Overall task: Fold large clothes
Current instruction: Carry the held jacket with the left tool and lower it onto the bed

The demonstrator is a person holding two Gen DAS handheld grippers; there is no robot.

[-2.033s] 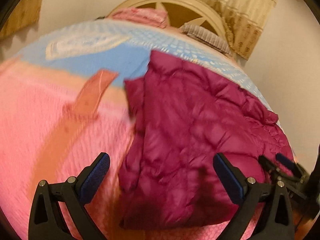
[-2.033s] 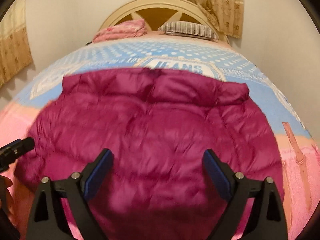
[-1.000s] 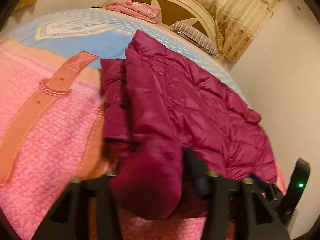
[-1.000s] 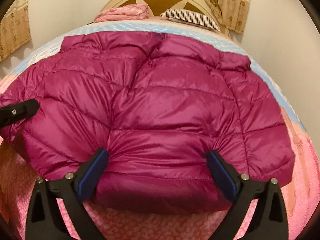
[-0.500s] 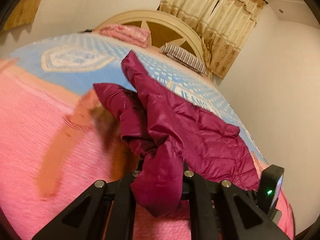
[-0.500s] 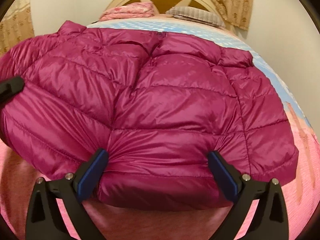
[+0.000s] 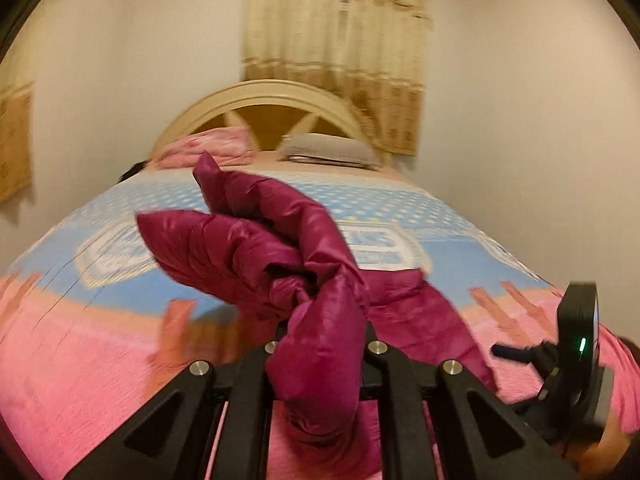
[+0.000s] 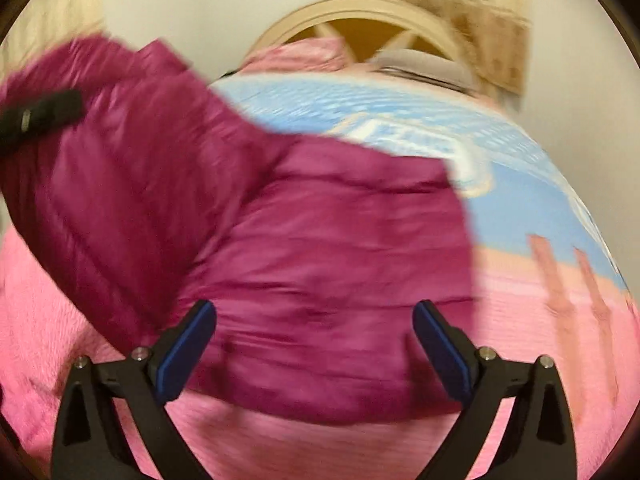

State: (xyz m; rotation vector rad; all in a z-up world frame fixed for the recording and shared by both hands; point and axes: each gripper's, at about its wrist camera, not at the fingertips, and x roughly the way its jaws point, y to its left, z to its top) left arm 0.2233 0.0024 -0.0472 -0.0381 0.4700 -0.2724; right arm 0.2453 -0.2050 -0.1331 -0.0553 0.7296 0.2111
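Observation:
A magenta quilted puffer jacket lies on the bed. My left gripper is shut on the jacket's left edge and holds it lifted above the bed, the fabric bunched and draped over the jaws. It also shows in the right wrist view at the upper left. My right gripper is open, its blue-padded fingers spread over the jacket's near hem, holding nothing. It shows in the left wrist view at the right edge.
The bed has a pink and blue patterned cover. A folded pink blanket and a striped pillow lie by the cream headboard. Curtains and white walls stand behind.
My left gripper has closed on the jacket's left edge and lifted it up and toward the right. My right gripper stays open over the hem.

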